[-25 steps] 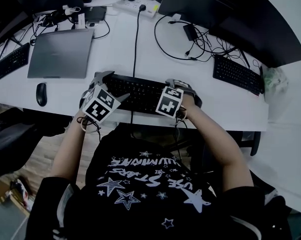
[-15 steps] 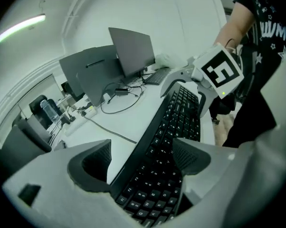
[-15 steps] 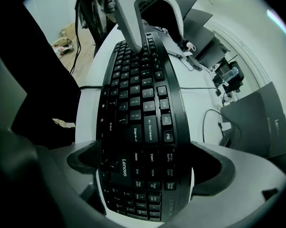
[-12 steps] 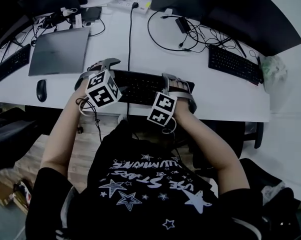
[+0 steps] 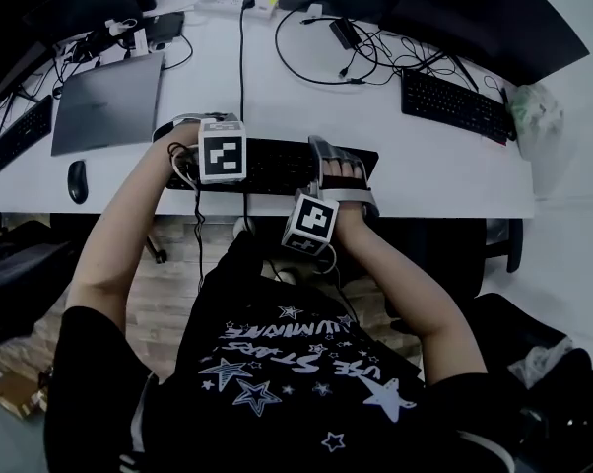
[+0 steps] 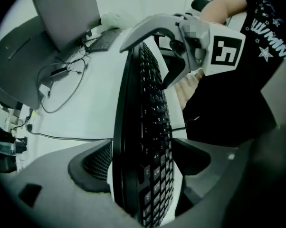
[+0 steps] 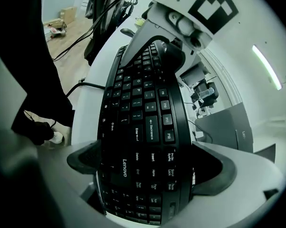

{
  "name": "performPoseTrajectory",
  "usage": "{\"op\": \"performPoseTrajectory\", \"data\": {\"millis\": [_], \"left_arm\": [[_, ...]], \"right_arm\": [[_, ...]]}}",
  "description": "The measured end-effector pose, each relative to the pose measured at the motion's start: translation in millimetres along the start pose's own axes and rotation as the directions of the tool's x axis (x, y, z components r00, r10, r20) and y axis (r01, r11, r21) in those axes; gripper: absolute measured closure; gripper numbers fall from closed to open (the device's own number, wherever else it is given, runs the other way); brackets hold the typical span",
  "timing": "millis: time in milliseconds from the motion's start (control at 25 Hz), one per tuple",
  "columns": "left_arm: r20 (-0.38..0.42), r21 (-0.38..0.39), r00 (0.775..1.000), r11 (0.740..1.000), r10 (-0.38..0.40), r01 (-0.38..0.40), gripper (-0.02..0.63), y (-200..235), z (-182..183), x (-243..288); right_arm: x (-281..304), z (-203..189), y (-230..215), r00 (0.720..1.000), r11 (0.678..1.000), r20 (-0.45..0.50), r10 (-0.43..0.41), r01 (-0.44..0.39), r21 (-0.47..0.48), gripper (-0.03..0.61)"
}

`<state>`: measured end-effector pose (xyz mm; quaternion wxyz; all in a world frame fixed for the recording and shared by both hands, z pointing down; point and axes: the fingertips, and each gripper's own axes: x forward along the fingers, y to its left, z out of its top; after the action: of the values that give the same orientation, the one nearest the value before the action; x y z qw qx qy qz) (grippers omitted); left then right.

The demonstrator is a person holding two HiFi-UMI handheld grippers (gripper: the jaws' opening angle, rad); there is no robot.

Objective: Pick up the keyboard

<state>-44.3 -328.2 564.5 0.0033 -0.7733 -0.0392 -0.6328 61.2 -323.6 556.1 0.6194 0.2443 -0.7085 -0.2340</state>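
Observation:
A black Lenovo keyboard (image 5: 272,166) lies along the near edge of the white desk (image 5: 425,180), its cable (image 5: 242,67) running toward the back. My left gripper (image 5: 183,151) is shut on the keyboard's left end, and my right gripper (image 5: 344,173) is shut on its right end. In the left gripper view the keyboard (image 6: 150,141) stands nearly edge-on between the jaws of the left gripper (image 6: 143,163), with the right gripper (image 6: 171,42) at the far end. In the right gripper view the keys (image 7: 143,127) fill the gap of the right gripper (image 7: 147,167). I cannot tell whether the keyboard is off the desk.
A closed grey laptop (image 5: 104,106) and a mouse (image 5: 77,180) lie to the left. Another keyboard (image 5: 454,106) sits at the right and a third (image 5: 19,136) at the far left. Monitors (image 5: 474,13), loose cables (image 5: 365,52) and a power strip (image 5: 242,3) line the back.
Both grippers have stayed on the keyboard's ends. The left gripper's marker cube has turned to face up, and the right cube has dropped toward the person's body.

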Motion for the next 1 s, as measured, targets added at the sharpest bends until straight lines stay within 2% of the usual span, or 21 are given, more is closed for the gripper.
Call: {"op": "performPoseTrajectory", "data": {"millis": [120,200,240,400,560,680,880,1000], "left_arm": [[-0.102,0.011,0.990,0.995,-0.097,0.099,0.207,-15.1,-9.6,10.6],[-0.159,0.030,0.984,0.995,-0.085,0.091,0.215,-14.1,-17.2,18.7],[-0.171,0.038,0.983,0.996,-0.071,0.079,0.244,-12.3,-19.0,20.7],[-0.157,0.043,0.983,0.994,-0.094,0.102,0.290,-18.1,-12.9,14.5],[-0.139,0.000,0.982,0.992,-0.127,0.128,0.400,-25.7,-9.2,5.1],[-0.120,-0.028,0.984,0.992,-0.129,0.127,0.456,-31.6,-6.8,2.0],[-0.078,-0.077,0.987,0.988,-0.138,0.132,0.517,-42.3,-3.8,-3.7],[-0.067,-0.098,0.992,0.990,-0.111,0.104,0.525,-46.6,-4.6,-6.1]], "right_arm": [[-4.3,2.2,0.5,0.999,0.999,0.019,-0.040,0.040,0.002,0.011],[-4.4,0.1,2.3,0.998,0.998,0.013,-0.061,0.061,0.001,0.011],[-3.6,-1.3,3.4,0.998,0.998,0.010,-0.067,0.067,0.000,0.011],[-4.2,-4.7,6.1,0.996,0.996,0.011,-0.092,0.092,-0.006,0.011],[-8.6,-3.0,-0.6,0.984,0.984,0.051,-0.171,0.174,-0.043,0.011],[-9.5,-3.2,0.4,0.978,0.977,0.056,-0.199,0.202,-0.060,0.011],[-14.2,-1.7,-1.9,0.962,0.959,0.061,-0.267,0.271,-0.081,0.011],[-21.4,1.7,-1.7,0.957,0.956,0.081,-0.278,0.285,-0.077,0.011]]}}
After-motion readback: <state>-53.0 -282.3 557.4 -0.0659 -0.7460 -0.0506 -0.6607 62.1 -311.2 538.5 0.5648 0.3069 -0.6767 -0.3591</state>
